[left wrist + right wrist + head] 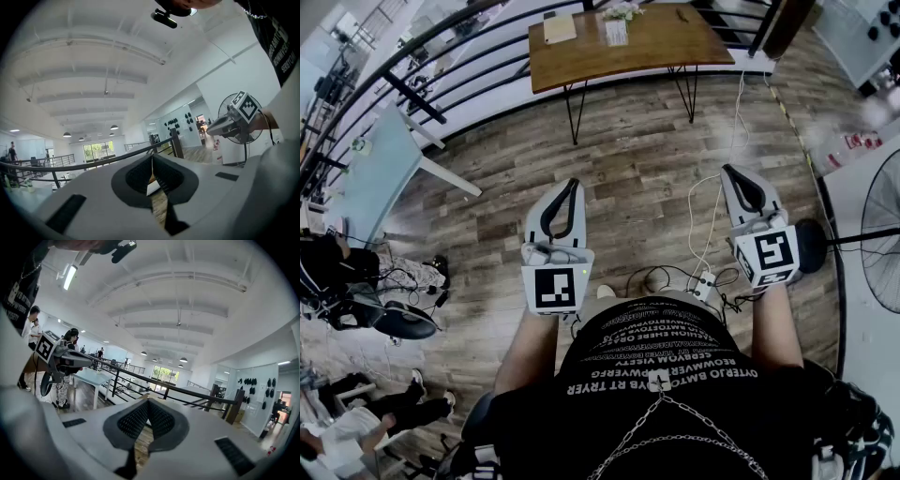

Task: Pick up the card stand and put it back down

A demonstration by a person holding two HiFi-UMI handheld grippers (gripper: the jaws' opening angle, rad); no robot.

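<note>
The card stand [617, 31] is a small white upright card on the far brown wooden table [675, 42], beside a tan book-like object [560, 28]. Both grippers are held level in front of the person's body, well short of that table. My left gripper [572, 184] is shut, its tips meeting with nothing between them, as the left gripper view [152, 155] also shows. My right gripper [729, 171] is likewise shut and empty, tips together in the right gripper view [148, 401]. Each gripper shows in the other's view: the right gripper [229, 124] and the left gripper [65, 359].
A black railing [441, 56] runs behind the wooden table. A pale blue table [366, 178] stands at the left, a floor fan [881, 234] at the right. Cables and a power strip [703, 281] lie on the plank floor near the person's feet. People sit at the lower left [356, 281].
</note>
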